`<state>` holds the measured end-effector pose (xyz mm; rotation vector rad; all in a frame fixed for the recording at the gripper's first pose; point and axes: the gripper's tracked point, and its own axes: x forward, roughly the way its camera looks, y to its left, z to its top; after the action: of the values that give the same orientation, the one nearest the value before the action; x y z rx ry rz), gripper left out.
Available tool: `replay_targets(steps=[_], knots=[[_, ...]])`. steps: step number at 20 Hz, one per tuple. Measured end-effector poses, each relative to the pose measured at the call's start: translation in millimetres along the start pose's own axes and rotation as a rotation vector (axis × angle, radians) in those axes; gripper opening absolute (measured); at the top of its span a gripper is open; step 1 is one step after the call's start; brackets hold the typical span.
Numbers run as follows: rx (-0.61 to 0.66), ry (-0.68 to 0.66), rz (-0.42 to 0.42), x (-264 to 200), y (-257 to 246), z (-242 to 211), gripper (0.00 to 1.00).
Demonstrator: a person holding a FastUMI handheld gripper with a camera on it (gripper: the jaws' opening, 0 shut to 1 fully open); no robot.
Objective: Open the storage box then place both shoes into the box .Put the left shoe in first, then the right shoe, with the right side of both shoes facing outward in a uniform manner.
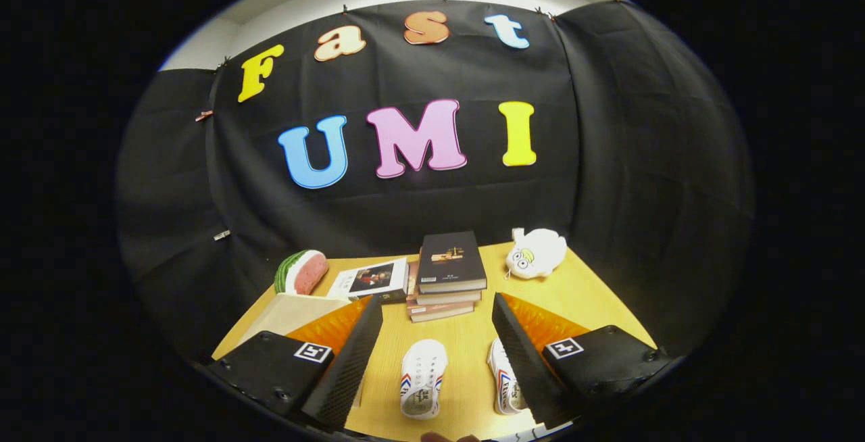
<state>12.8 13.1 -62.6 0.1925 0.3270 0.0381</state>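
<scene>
Two small white shoes with red and blue side stripes lie on the wooden table (466, 354), toes pointing away from me. One shoe (422, 378) rests in the gap between my fingers. The other shoe (503, 384) lies against the inner side of the right finger (524, 361), which hides part of it. My gripper (438, 301) hangs above the table, open wide and holding nothing. A pale beige box (294, 313), its lid down, stands behind the left finger (351, 361), which covers its near corner.
Just beyond the fingertips stands a stack of books (449, 273), with another book (372, 280) leaning beside it. A watermelon-slice toy (302, 271) lies at the back left, a white plush toy (536, 253) at the back right. Black cloth walls close the table in.
</scene>
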Motion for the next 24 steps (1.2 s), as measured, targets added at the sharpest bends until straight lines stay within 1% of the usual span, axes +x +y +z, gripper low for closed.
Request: replay_targets(steps=[2, 5, 8, 12, 14, 17, 20, 24], knots=[[0.047, 0.067, 0.041, 10, 6, -12, 0.98], [0.121, 0.193, 0.135, 23, 23, -37, 0.99], [0.213, 0.3, 0.255, 26, 52, -61, 0.99], [0.254, 0.423, 0.407, 31, 90, -93, 0.99], [0.274, 0.501, 0.461, 32, 105, -115, 0.99], [0.333, 0.623, 0.518, 31, 121, -146, 0.99], [0.419, 0.754, 0.549, 34, 133, -172, 0.99], [0.551, 0.874, 0.609, 34, 152, -192, 0.98]])
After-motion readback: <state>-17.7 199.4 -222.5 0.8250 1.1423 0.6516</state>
